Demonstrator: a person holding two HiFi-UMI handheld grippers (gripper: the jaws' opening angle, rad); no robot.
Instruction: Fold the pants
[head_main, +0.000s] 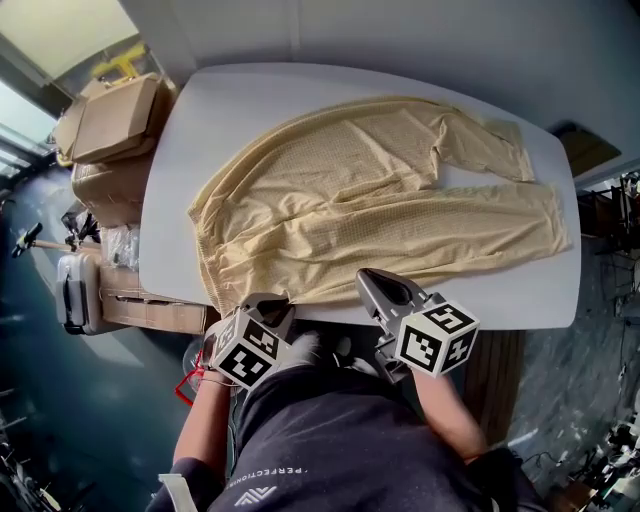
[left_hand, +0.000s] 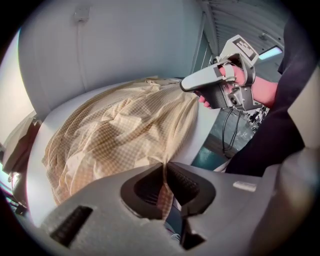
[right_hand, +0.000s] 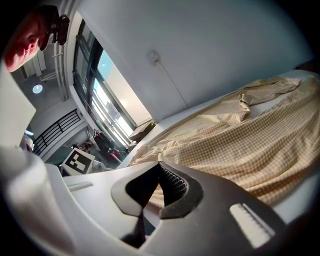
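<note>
Pants (head_main: 380, 200) lie flat on the tabletop (head_main: 200, 130), near edge pinched by the left hand-held gripper (left_hand: 165, 172), right hand-held gripper (right_hand: 159, 167) closed alongside, likely to fold.

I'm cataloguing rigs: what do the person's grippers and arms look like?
Left gripper and right gripper: grey moulded plastic, each with a white cube of black square markers. Fingers have dark ribbed pads. A black cable hangs from the right one. The top is dark.
</note>
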